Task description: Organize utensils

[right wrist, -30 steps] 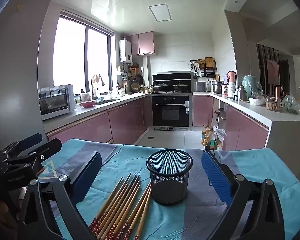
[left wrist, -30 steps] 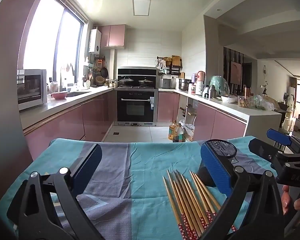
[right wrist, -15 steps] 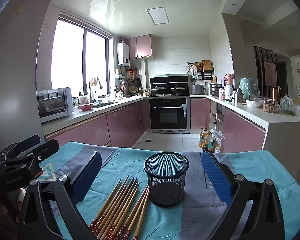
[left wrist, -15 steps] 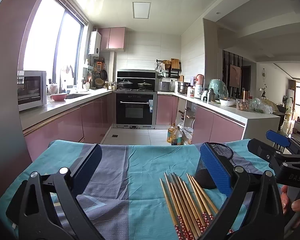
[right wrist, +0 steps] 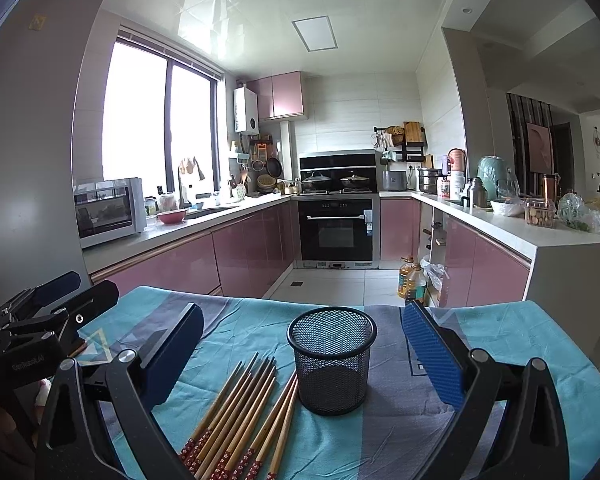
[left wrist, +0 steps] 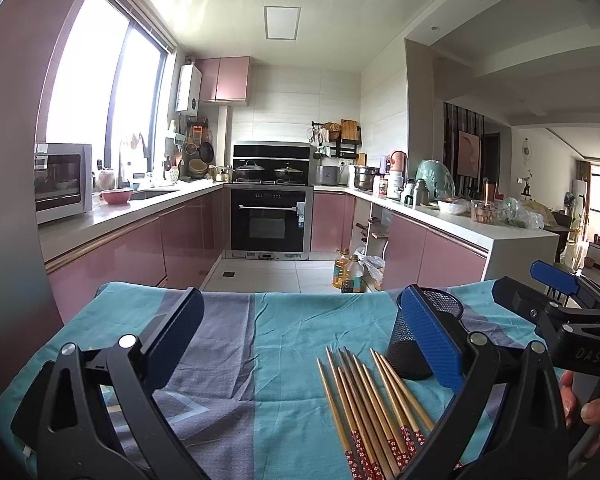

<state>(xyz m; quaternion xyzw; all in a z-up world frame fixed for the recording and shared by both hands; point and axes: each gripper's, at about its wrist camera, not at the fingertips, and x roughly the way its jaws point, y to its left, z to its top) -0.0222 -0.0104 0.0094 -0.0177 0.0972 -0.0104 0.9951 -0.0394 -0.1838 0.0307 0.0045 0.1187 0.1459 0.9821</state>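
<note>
Several wooden chopsticks (right wrist: 240, 412) with red patterned ends lie side by side on the teal and grey cloth (right wrist: 512, 344). A black mesh cup (right wrist: 332, 360) stands upright and empty just to their right. My right gripper (right wrist: 304, 356) hovers open above the table, with the cup and chopsticks between its blue pads. In the left wrist view, the chopsticks (left wrist: 372, 404) lie toward the right and the mesh cup (left wrist: 414, 336) is partly hidden by the right finger. My left gripper (left wrist: 300, 336) is open and holds nothing.
The other gripper (left wrist: 560, 312) and a person's hand (left wrist: 596, 404) show at the right edge of the left wrist view. Beyond the table lie a kitchen floor, pink cabinets (right wrist: 244, 256), an oven (right wrist: 336, 228) and oil bottles (right wrist: 410, 280).
Both cameras have tilted upward a little, so the table, chopsticks and cup sit lower in each view. The fingers stay open and the objects have not moved.
</note>
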